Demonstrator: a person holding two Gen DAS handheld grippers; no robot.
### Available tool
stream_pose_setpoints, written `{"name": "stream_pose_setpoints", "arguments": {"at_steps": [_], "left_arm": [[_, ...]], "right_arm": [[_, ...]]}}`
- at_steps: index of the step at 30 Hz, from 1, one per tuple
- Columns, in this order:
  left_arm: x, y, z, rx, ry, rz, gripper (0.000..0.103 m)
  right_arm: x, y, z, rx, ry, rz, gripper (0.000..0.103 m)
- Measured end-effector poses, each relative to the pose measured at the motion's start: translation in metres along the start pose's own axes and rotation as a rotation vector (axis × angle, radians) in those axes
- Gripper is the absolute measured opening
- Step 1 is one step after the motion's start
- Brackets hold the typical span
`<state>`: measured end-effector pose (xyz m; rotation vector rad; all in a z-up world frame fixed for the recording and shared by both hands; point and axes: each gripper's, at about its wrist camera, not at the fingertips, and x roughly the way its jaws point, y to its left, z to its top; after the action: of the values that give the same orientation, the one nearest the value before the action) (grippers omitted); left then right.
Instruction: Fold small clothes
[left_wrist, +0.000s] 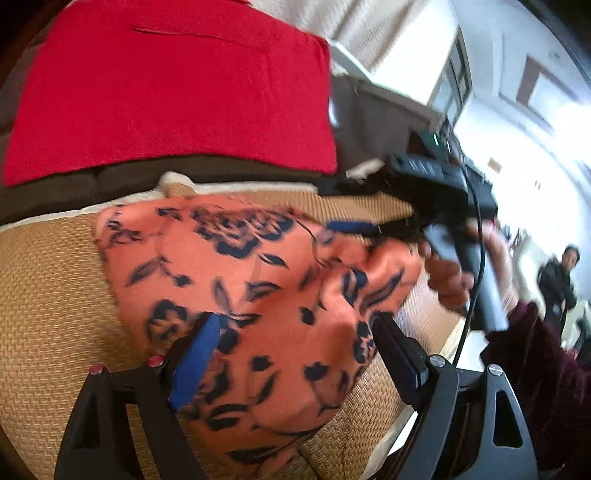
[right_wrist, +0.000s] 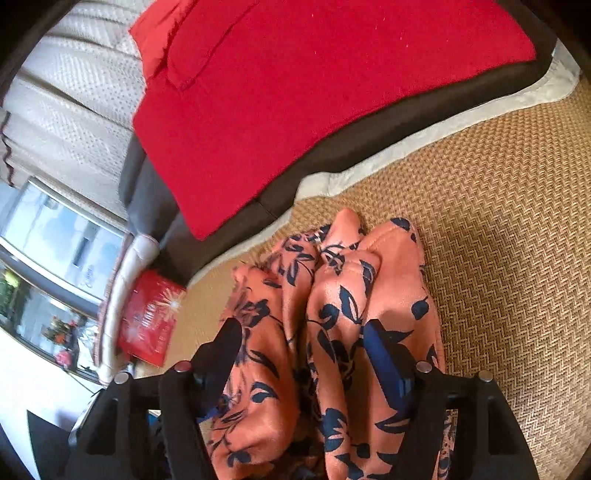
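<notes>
The left gripper (left_wrist: 291, 328) stands spread wide, its blue-padded fingers (left_wrist: 195, 363) either side of the orange floral garment (left_wrist: 258, 280), pinching nothing. The right gripper (right_wrist: 301, 341) is spread too, the cloth bunched loosely between its fingers (whether the pads press it, I cannot tell). The garment lies crumpled on the woven mat (right_wrist: 498, 221), just beside a red cushion (right_wrist: 295, 92); in the right wrist view its folds run lengthwise away from the gripper.
</notes>
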<state>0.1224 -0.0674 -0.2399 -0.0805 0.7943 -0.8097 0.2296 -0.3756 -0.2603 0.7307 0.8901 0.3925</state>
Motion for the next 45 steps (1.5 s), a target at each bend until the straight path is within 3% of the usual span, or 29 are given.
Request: {"name": "stream_pose_setpoints", "arguments": {"at_steps": [5,8,9,10,11,15,19,23,24,25,27,29,32,34,35,37,39,41,43,45], "left_arm": [[0.006,0.019,-0.005,-0.063,0.045,0.012,0.085],[0.018,0.016,-0.008,-0.032,0.084,0.045,0.085],[0.019,0.014,-0.008,-0.012,0.088,0.059,0.085],[0.019,0.012,-0.008,-0.005,0.088,0.064,0.085],[0.018,0.013,-0.008,-0.011,0.087,0.062,0.085],[0.007,0.015,0.001,-0.06,0.019,0.028,0.085],[-0.002,0.002,0.012,-0.061,-0.09,0.003,0.085],[0.028,-0.015,0.01,-0.021,-0.014,0.047,0.085],[0.036,-0.019,0.007,-0.001,0.016,0.083,0.085],[0.043,-0.021,0.004,0.02,0.044,0.12,0.085],[0.053,-0.024,-0.003,0.069,0.087,0.172,0.086],[0.054,-0.027,-0.006,0.105,0.079,0.181,0.086],[0.055,-0.022,-0.005,0.098,0.078,0.179,0.086],[0.054,-0.024,-0.008,0.1,0.075,0.185,0.086],[0.054,-0.023,-0.008,0.104,0.075,0.188,0.086],[0.052,-0.031,-0.008,0.109,0.076,0.187,0.086],[0.05,-0.027,-0.004,0.095,0.075,0.175,0.086],[0.047,-0.021,0.001,0.075,0.065,0.151,0.086],[0.03,-0.017,0.006,0.058,0.019,0.125,0.086],[0.015,-0.012,0.009,0.047,-0.027,0.132,0.086]], "right_arm": [[0.016,0.021,-0.004,-0.036,0.025,0.021,0.076],[0.046,0.039,-0.014,-0.086,0.077,-0.061,0.075],[0.054,0.047,-0.018,-0.123,0.085,-0.092,0.072],[0.061,0.058,-0.023,-0.181,0.078,-0.137,0.053],[0.064,0.065,-0.026,-0.223,0.082,-0.167,0.023],[0.051,0.088,-0.033,-0.329,0.01,-0.211,0.02],[0.01,0.101,-0.028,-0.364,-0.154,-0.199,0.019],[-0.015,0.065,-0.014,-0.264,-0.23,-0.24,0.016],[-0.016,0.052,-0.01,-0.232,-0.238,-0.273,0.013],[-0.013,0.028,-0.003,-0.187,-0.229,-0.357,0.002],[-0.005,-0.012,0.002,-0.088,-0.167,-0.458,0.003],[-0.002,-0.051,0.0,0.073,-0.092,-0.39,0.003],[-0.036,-0.023,0.001,0.007,-0.244,-0.262,0.008],[-0.056,0.005,-0.001,-0.054,-0.331,-0.114,0.008],[-0.059,0.02,-0.003,-0.086,-0.333,-0.041,0.008],[-0.049,0.049,-0.008,-0.186,-0.287,0.006,0.008],[-0.022,0.067,-0.013,-0.258,-0.204,-0.082,0.008],[0.015,0.053,-0.015,-0.217,-0.068,-0.161,0.008],[0.054,0.013,-0.019,-0.109,0.08,-0.277,0.001],[0.051,-0.004,-0.019,-0.061,0.067,-0.212,0.001]]}}
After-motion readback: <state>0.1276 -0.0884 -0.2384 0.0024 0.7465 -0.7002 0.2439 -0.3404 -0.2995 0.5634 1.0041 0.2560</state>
